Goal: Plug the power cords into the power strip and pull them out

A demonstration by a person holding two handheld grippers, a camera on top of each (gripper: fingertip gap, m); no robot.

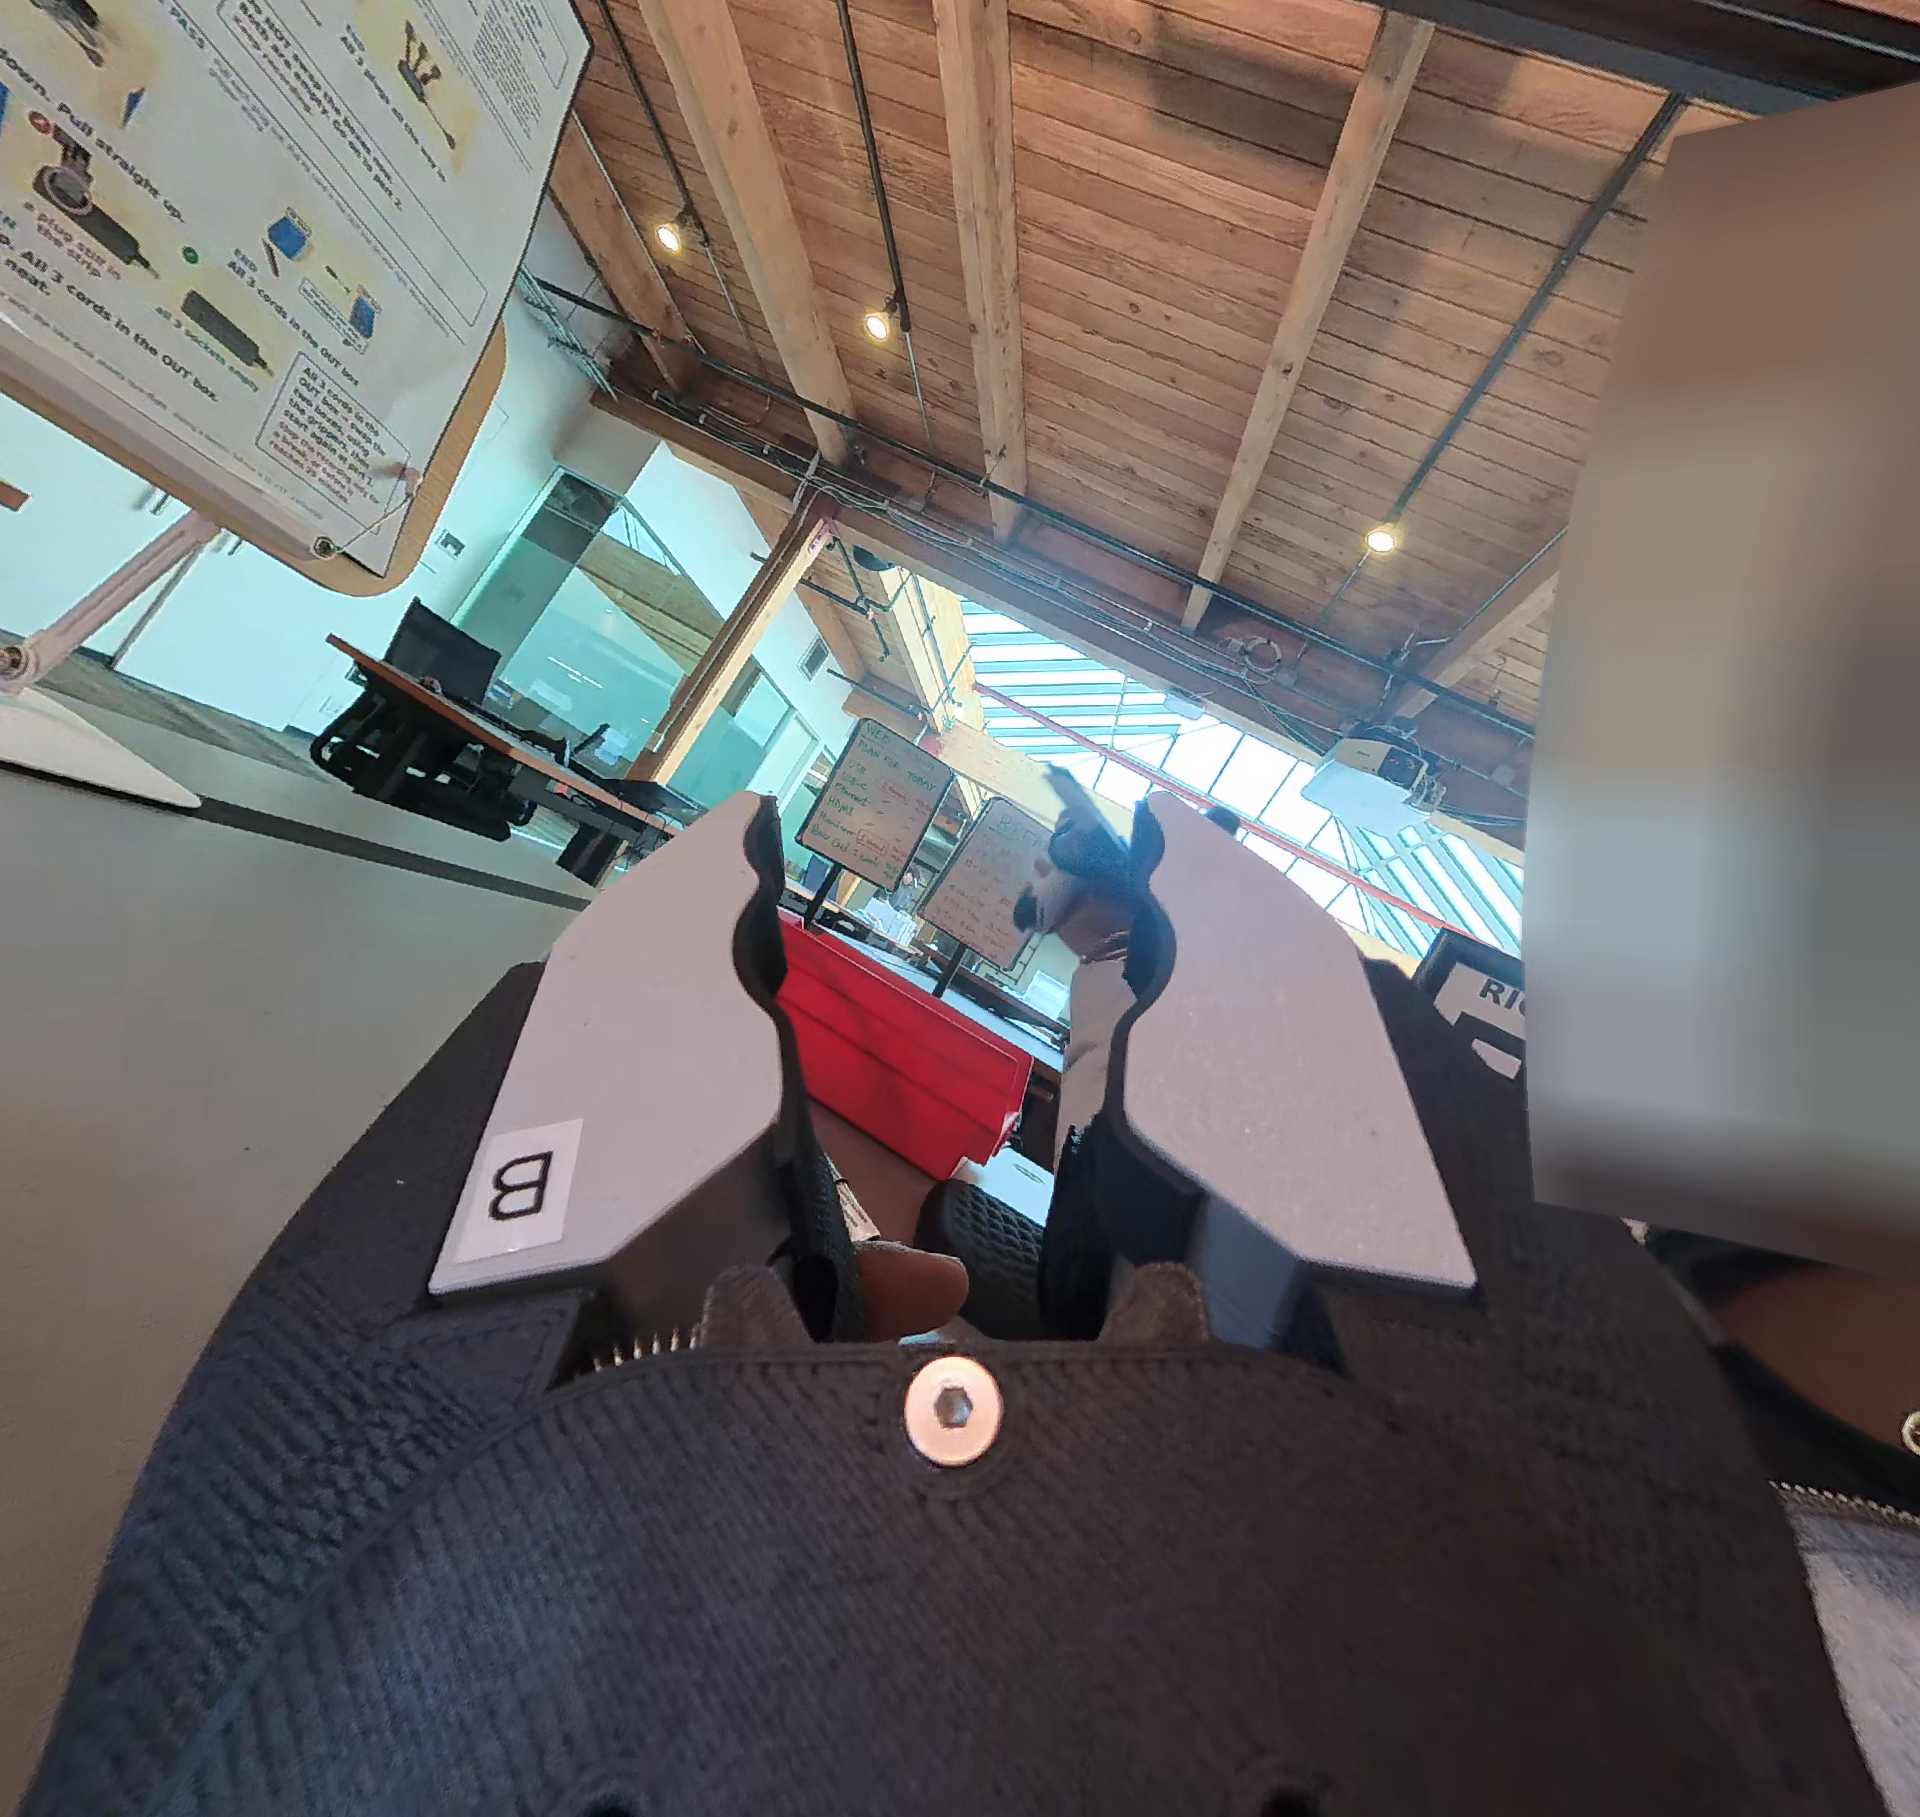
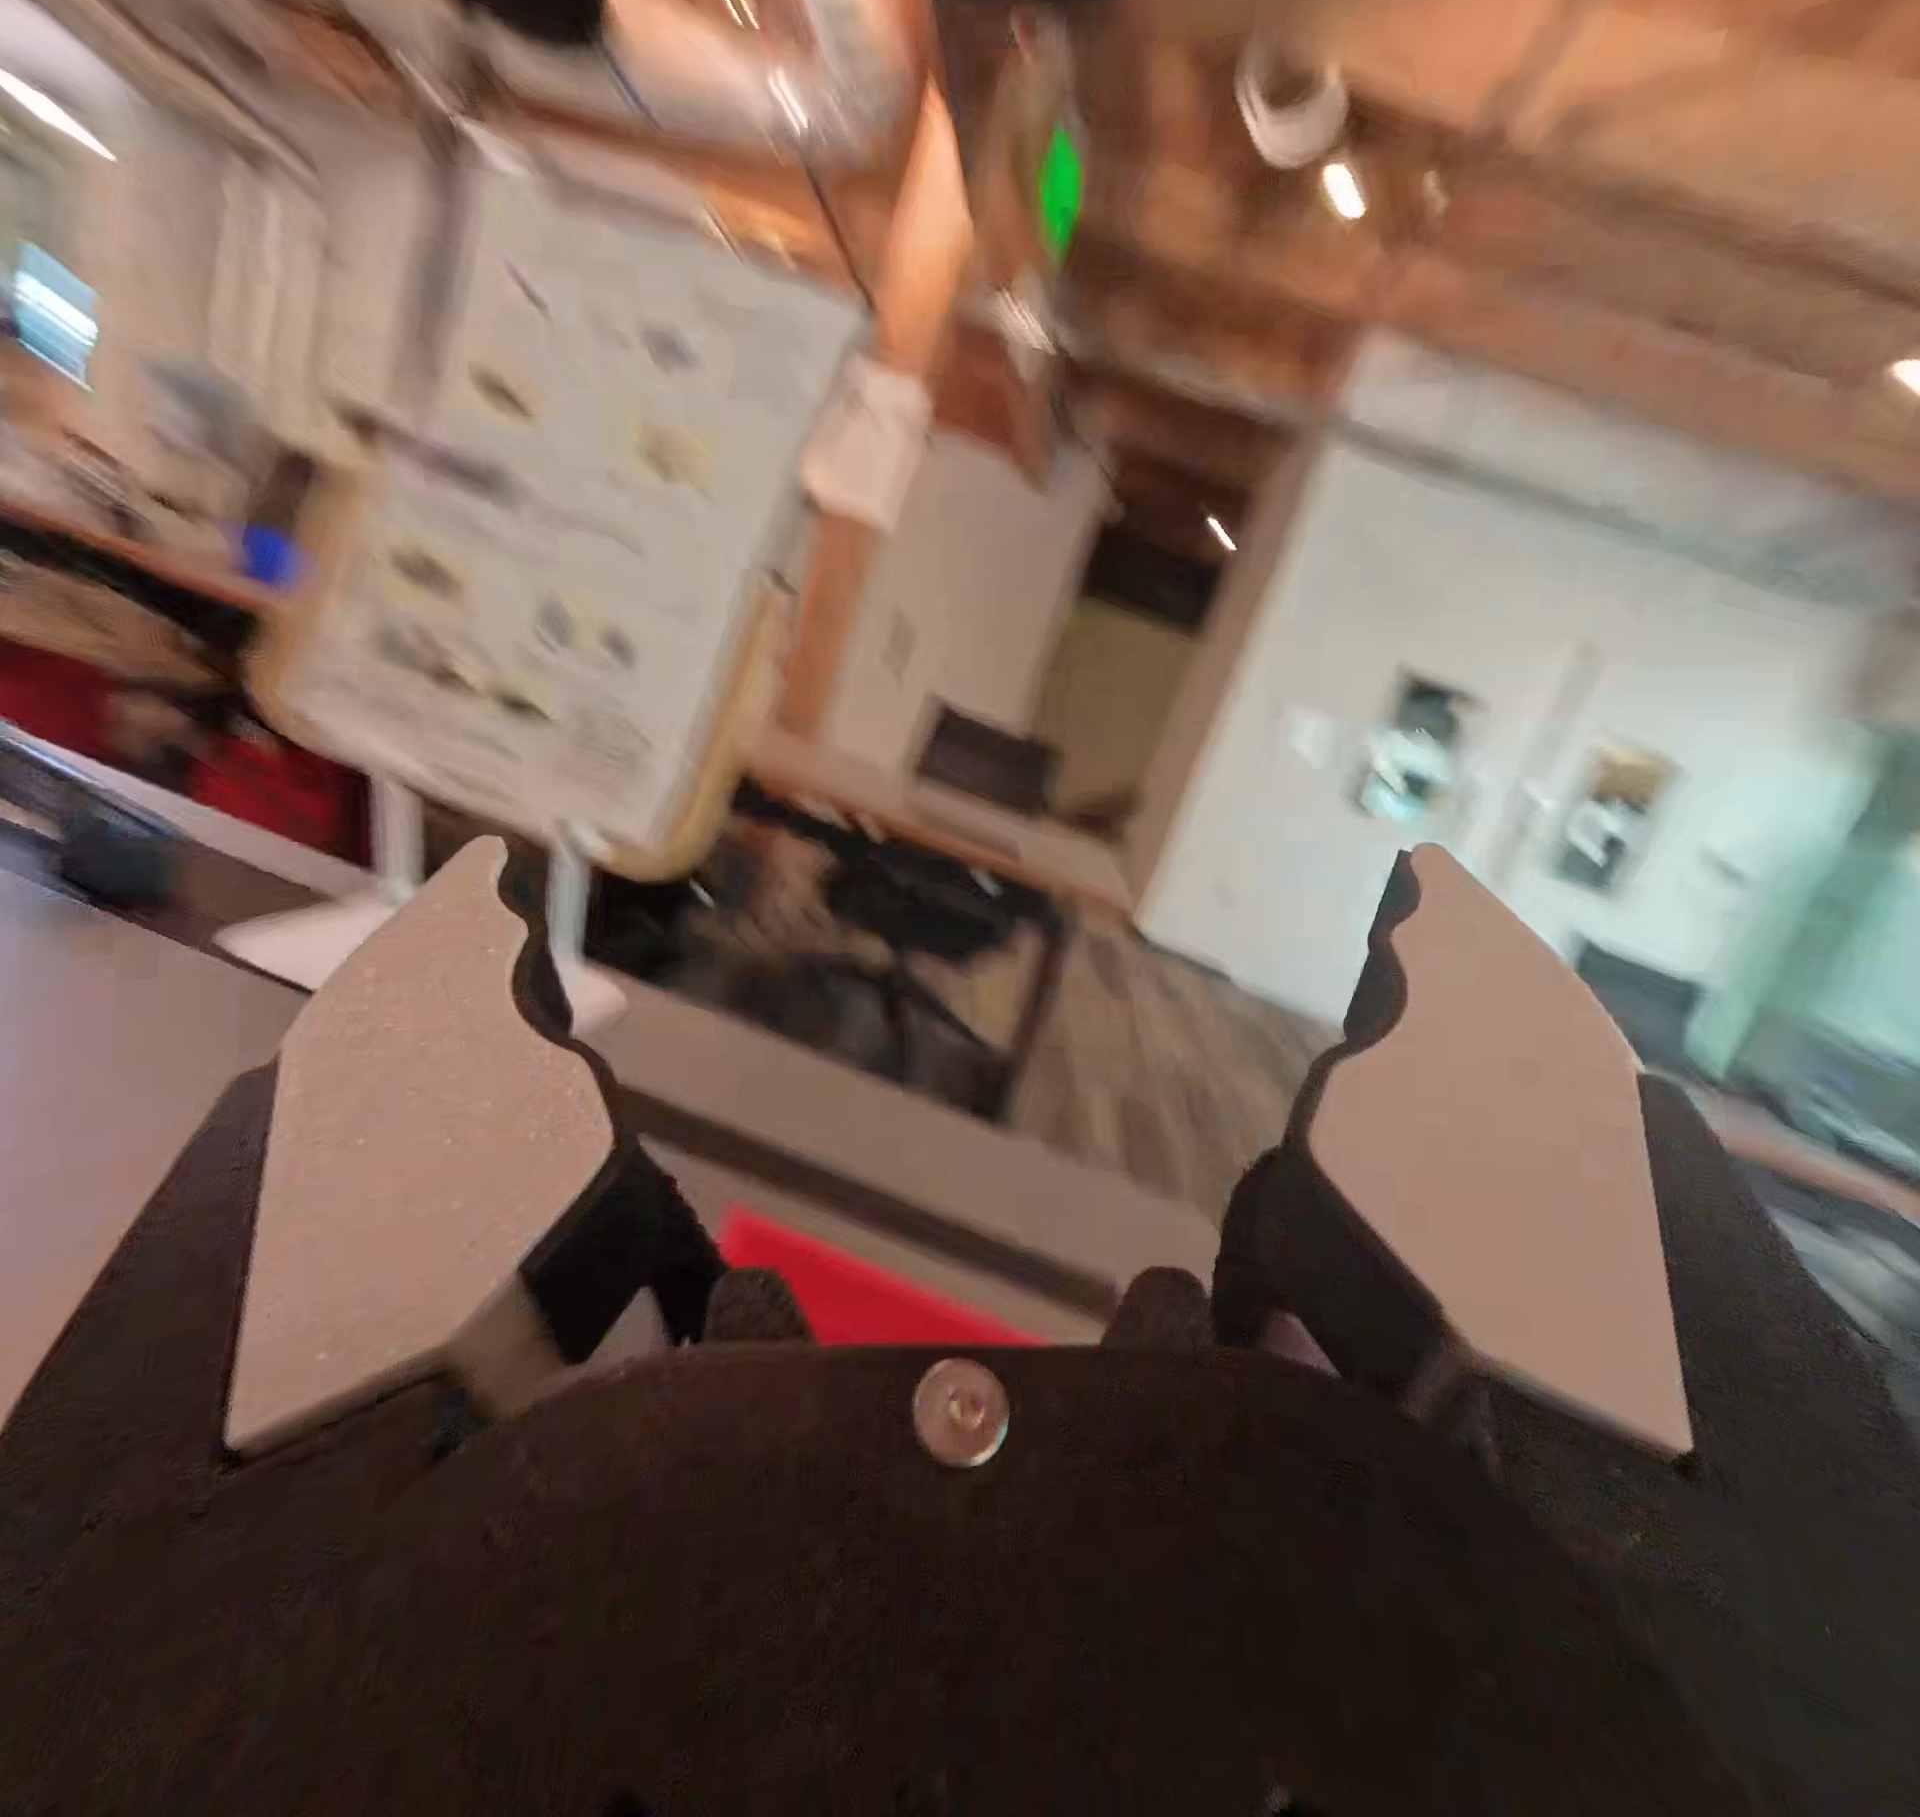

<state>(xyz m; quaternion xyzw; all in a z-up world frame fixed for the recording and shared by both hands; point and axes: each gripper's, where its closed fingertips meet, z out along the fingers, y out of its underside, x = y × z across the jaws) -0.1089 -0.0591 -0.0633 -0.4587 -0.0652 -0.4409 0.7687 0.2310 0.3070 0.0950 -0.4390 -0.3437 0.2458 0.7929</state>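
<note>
- Left gripper (image 1: 956,894) tilted ceilingward, jaws parted, empty.
- Right gripper (image 2: 956,946) blurred mid-swing, jaws wide, empty.
- Cords, strip nowhere visible.
- Risked striking red plastic bin (image 1: 894,1050) blind.

We are viewing matt grey finger plates (image 1: 644,1050) on a rough, layered black plastic gripper body (image 1: 935,1611), a shiny metal screw (image 1: 953,1409), a glossy red plastic bin (image 1: 894,1040), and bare wood ceiling planks (image 1: 1143,261).
</note>
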